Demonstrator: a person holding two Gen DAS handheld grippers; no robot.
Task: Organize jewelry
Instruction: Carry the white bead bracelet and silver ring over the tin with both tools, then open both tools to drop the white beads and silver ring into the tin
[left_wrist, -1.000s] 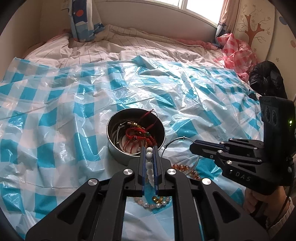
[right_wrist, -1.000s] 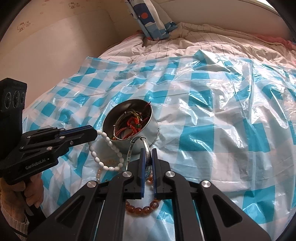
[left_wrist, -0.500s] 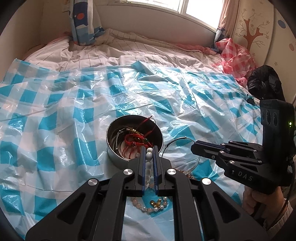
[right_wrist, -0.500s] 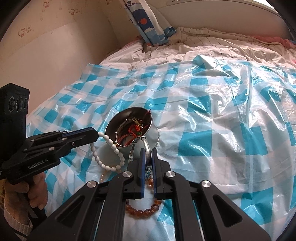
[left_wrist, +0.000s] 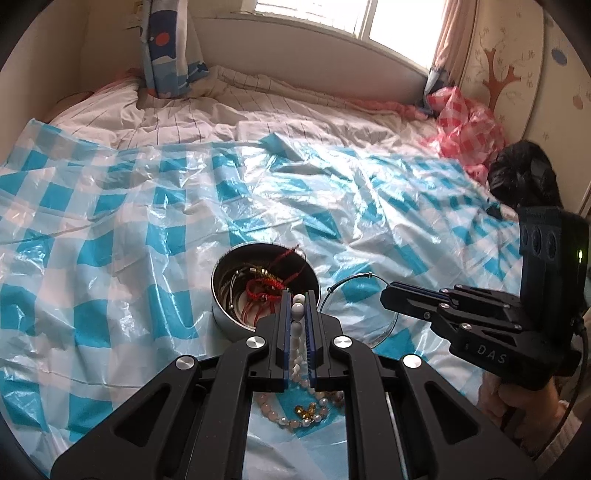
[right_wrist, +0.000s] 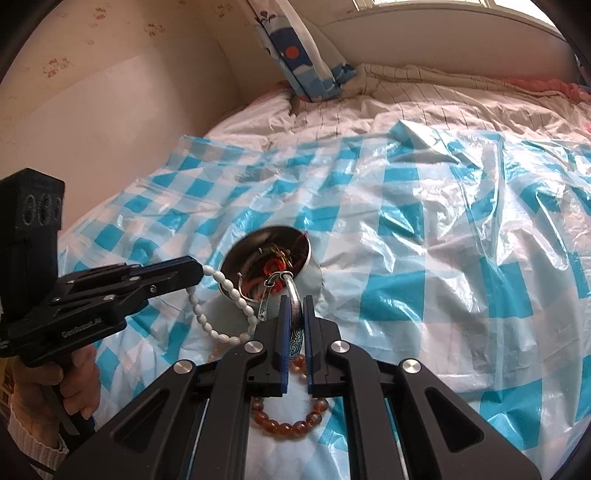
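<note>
The left gripper (left_wrist: 297, 308) is pinching a string of white beads (right_wrist: 225, 291), and the right gripper (right_wrist: 294, 310) is pinching a silver bangle (right_wrist: 295, 321). Both pieces hang just in front of the tips, right at the near edge of the metal bowl (left_wrist: 225, 321), which already holds red cords (left_wrist: 264, 291) and other bits. So the step in hand looks like carrying these two pieces to the bowl. Next, each tool should reach a little farther over the bowl and let go, so the beads fall inside and do not catch on the rim. Under the tools, a pink bead bracelet (left_wrist: 291, 415) and an amber bead bracelet (right_wrist: 291, 424) lie on the blue checked plastic sheet (left_wrist: 110, 229).
</note>
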